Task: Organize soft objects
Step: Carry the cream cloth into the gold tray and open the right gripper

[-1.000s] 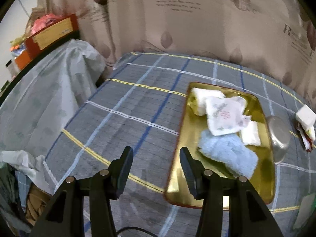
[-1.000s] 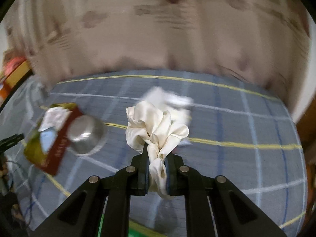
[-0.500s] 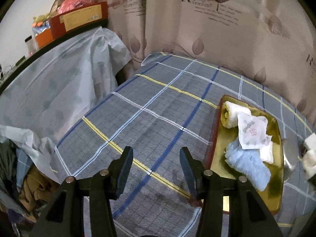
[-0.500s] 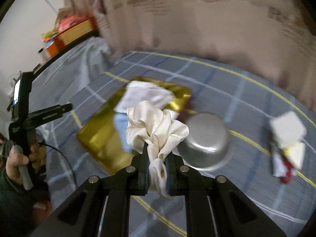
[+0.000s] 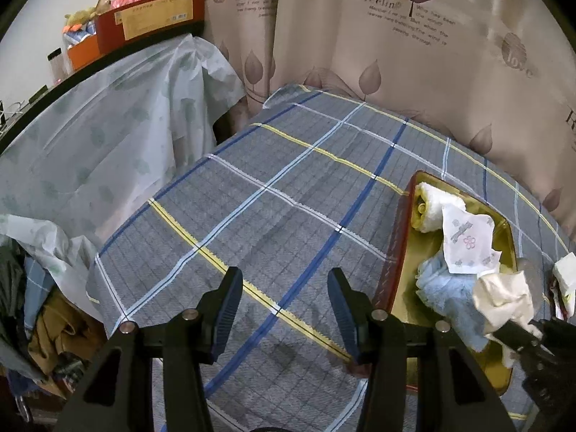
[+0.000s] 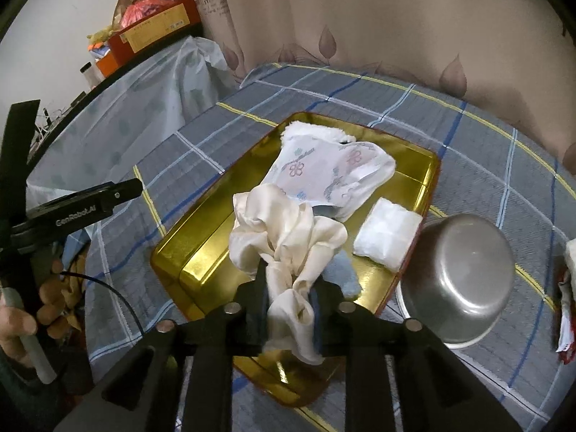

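My right gripper [image 6: 289, 293] is shut on a cream satin cloth [image 6: 284, 230] and holds it above the near part of the gold tray [image 6: 201, 248]. The tray holds a white rolled towel [image 6: 313, 131], a flower-printed white cloth [image 6: 324, 176], a folded white pad [image 6: 387, 234] and a blue towel [image 6: 342, 273], mostly hidden behind the cream cloth. My left gripper [image 5: 284, 309] is open and empty over the checked tablecloth, left of the tray [image 5: 399, 248]. The cream cloth [image 5: 504, 295] and the right gripper also show at the right of the left wrist view.
An upturned steel bowl [image 6: 457, 273] sits right of the tray. White and red items [image 6: 568, 288] lie at the far right. A plastic-covered shelf [image 5: 90, 144] with boxes [image 5: 151, 18] stands left. A curtain [image 5: 396, 54] hangs behind the table.
My right gripper has swung left with the cream cloth, from beside the bowl to over the tray. My left gripper has drawn back to the left, away from the tray.
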Demonstrator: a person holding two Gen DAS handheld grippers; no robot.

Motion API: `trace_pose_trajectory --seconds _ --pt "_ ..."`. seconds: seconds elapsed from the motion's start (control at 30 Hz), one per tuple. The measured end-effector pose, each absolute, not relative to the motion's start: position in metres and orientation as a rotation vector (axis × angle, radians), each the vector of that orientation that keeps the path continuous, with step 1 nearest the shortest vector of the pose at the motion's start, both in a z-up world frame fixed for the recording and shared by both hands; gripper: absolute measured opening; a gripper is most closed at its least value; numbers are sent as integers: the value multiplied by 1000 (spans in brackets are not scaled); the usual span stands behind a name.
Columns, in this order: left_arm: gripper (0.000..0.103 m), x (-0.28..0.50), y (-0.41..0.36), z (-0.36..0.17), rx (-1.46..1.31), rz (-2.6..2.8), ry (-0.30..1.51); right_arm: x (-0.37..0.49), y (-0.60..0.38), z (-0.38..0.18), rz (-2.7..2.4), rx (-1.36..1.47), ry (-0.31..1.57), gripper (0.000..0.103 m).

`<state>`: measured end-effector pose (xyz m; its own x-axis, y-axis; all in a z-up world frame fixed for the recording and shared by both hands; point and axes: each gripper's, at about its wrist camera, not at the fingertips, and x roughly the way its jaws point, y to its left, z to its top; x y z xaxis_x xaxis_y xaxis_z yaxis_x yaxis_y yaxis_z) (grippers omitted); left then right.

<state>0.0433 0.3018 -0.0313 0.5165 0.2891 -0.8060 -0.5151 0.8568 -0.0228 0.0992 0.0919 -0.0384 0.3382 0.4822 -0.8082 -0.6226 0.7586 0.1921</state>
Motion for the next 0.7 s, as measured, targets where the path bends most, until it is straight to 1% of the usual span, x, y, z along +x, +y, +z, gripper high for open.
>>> trace_pose_trajectory --seconds 0.07,0.1,0.13,0.2,0.47,0.7 --pt "50 43 301 -32 -271 492 907 99 93 -39 726 -158 990 34" --pt "50 44 302 -32 -270 494 907 98 92 -38 728 -158 986 42" --pt "50 43 302 -32 -271 494 906 96 92 -37 733 -158 981 46" --pt "50 43 302 -32 -273 492 909 93 89 -34 733 -165 968 50" --pt "50 45 295 -34 -262 483 917 84 53 -15 690 -139 936 51" --pt "50 46 289 -36 -241 474 928 103 -35 4 498 -130 917 51"
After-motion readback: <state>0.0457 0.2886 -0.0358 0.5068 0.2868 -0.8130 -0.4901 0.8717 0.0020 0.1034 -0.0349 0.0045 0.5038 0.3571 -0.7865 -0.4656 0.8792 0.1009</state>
